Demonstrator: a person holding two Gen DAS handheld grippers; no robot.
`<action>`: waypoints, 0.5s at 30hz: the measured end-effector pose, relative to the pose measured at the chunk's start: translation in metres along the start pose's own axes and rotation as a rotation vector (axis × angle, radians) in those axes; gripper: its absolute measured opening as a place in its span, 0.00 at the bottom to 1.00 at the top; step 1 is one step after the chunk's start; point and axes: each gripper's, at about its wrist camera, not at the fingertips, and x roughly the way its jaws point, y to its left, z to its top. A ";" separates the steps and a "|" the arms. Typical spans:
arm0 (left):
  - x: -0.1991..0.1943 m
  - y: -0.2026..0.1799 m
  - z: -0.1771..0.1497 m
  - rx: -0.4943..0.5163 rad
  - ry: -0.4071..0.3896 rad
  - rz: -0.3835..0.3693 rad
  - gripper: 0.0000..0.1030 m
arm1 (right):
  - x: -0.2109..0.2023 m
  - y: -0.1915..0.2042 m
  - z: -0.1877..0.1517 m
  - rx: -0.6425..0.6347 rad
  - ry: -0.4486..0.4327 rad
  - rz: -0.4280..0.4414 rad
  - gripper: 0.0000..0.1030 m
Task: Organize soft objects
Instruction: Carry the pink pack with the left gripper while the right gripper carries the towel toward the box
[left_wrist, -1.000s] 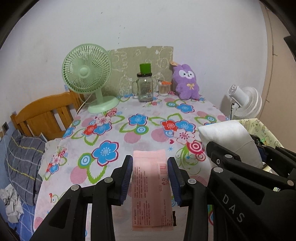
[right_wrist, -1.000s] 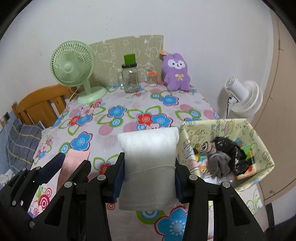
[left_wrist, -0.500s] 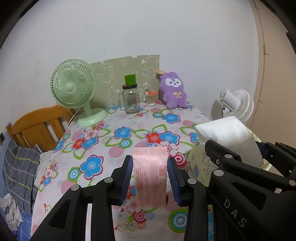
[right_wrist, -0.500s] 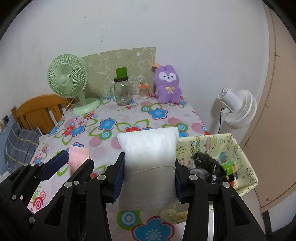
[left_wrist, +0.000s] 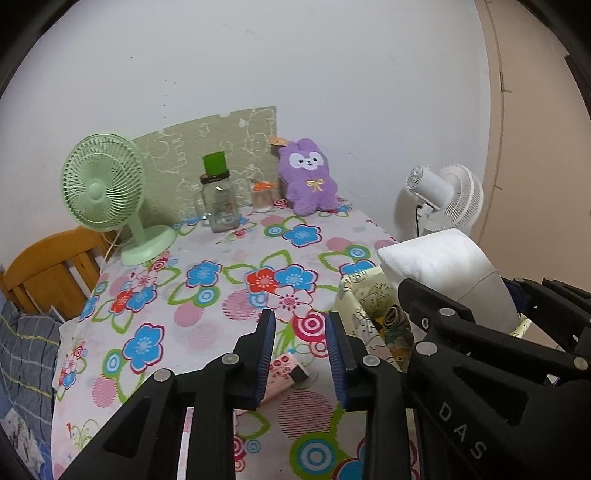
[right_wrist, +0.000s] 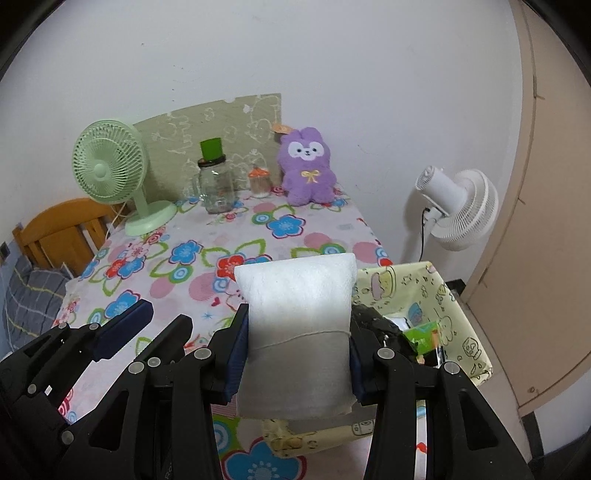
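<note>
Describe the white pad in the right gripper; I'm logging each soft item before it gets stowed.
The white pad is a soft, fuzzy, pillow-like rectangle, plain white, with a thin thread line across its lower half. It stands upright, clamped at both side edges by the right gripper, whose blue pads press into it. Its top corners are rounded and free. It hangs above the table edge, beside and partly over the yellow basket. Nothing else touches it. The left wrist view shows it puffy and tilted.

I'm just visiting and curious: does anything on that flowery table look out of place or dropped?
Yes: a pink packet lies askew on the floral tablecloth, right below the open, empty left gripper, outside the yellow fabric bin. The right gripper grips a white pillow-like pack.
</note>
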 end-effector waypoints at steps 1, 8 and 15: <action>0.001 -0.002 0.000 0.003 0.001 -0.001 0.27 | 0.001 -0.002 -0.001 0.005 0.003 -0.001 0.46; 0.005 -0.004 0.000 0.002 0.007 -0.004 0.33 | 0.005 -0.007 -0.002 0.017 0.009 0.000 0.46; 0.006 0.008 -0.006 0.012 0.023 0.019 0.45 | 0.008 0.003 -0.007 0.015 0.025 0.015 0.46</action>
